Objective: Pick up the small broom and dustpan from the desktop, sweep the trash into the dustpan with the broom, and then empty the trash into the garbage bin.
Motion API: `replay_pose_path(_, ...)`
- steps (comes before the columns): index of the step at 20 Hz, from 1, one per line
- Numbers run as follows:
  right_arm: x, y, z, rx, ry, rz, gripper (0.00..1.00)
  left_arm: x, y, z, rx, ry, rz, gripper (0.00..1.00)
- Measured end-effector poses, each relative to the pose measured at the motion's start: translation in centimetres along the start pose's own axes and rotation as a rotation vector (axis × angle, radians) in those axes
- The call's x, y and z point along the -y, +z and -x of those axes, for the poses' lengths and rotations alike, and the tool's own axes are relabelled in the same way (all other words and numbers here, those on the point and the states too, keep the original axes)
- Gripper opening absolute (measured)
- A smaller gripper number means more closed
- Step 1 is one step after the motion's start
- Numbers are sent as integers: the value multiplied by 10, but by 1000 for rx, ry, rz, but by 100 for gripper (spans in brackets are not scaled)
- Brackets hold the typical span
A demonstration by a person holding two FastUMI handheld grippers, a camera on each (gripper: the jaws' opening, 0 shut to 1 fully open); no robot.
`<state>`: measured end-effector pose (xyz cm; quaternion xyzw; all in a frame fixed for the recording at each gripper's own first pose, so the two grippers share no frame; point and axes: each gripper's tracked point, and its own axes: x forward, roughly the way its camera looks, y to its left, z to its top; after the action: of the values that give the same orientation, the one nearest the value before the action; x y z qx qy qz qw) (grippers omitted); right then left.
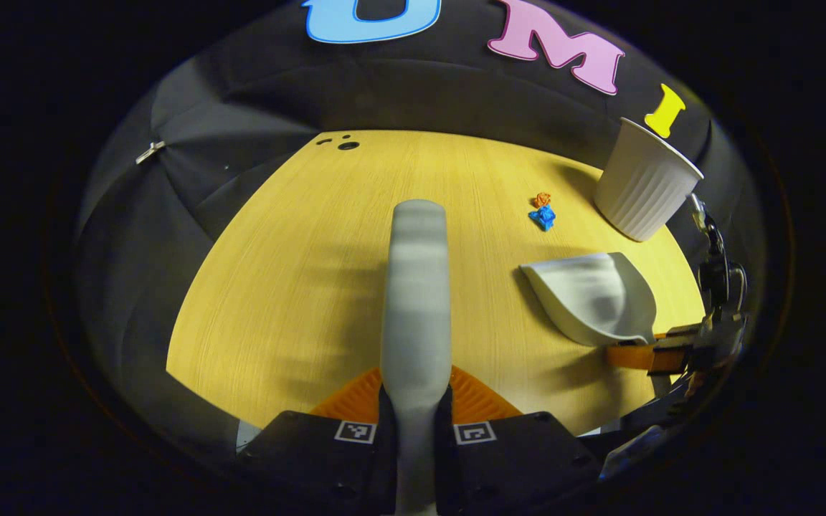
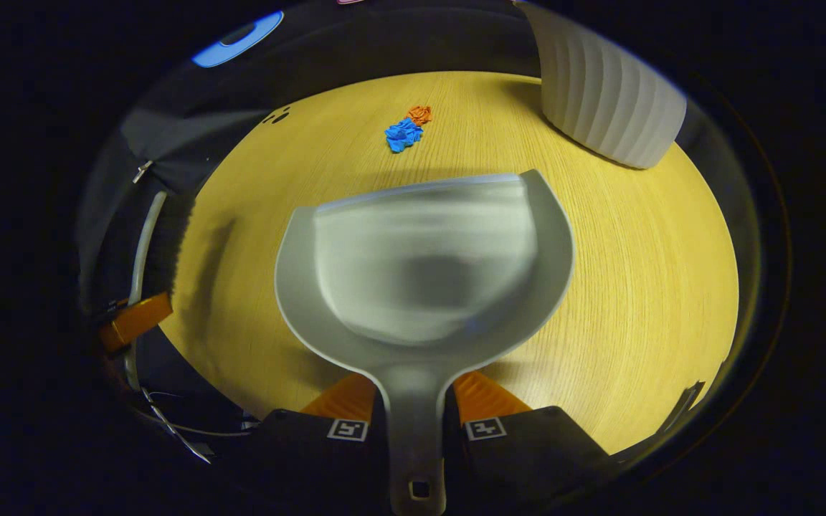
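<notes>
Wood-grain table [image 1: 298,287] before a black cloth wall [image 1: 241,129]. Left gripper [image 1: 415,401] jaws clamp the broom [image 1: 416,287]; right gripper [image 2: 413,408] jaws clamp the dustpan [image 2: 420,265]. Trash [image 2: 406,130] lies near the far edge, beside the bin [image 1: 646,183].

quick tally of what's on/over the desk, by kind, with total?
Broom: 1, in the left gripper
Dustpan: 1, in the right gripper
Trash scraps: 2, one blue, one orange
Garbage bin: 1
Total: 5
</notes>
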<state>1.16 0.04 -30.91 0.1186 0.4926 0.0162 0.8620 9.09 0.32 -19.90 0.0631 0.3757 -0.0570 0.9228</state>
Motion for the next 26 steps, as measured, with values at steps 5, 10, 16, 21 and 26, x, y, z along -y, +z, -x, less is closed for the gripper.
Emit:
replay_pose_path(5, 18, 0, 6, 7, -9, 90, 34, 21, 42, -38, -39, -70, -111, 25)
replay_pose_path(10, 39, 6, 17, 32, -32, 93, 34, 50, 89, -82, -61, -116, -256, 25)
replay_pose_path(16, 62, 7, 33, 48, -50, 80, 34, 93, 136, -149, -90, -175, -286, 26)
replay_pose_path(21, 66, 4, 36, 17, -20, 125, 34, 123, 161, -199, -133, -204, -448, 26)
replay_pose_path(26, 71, 0, 33, -15, -2, 182, 30, 150, 179, -215, -127, -274, -726, 26)
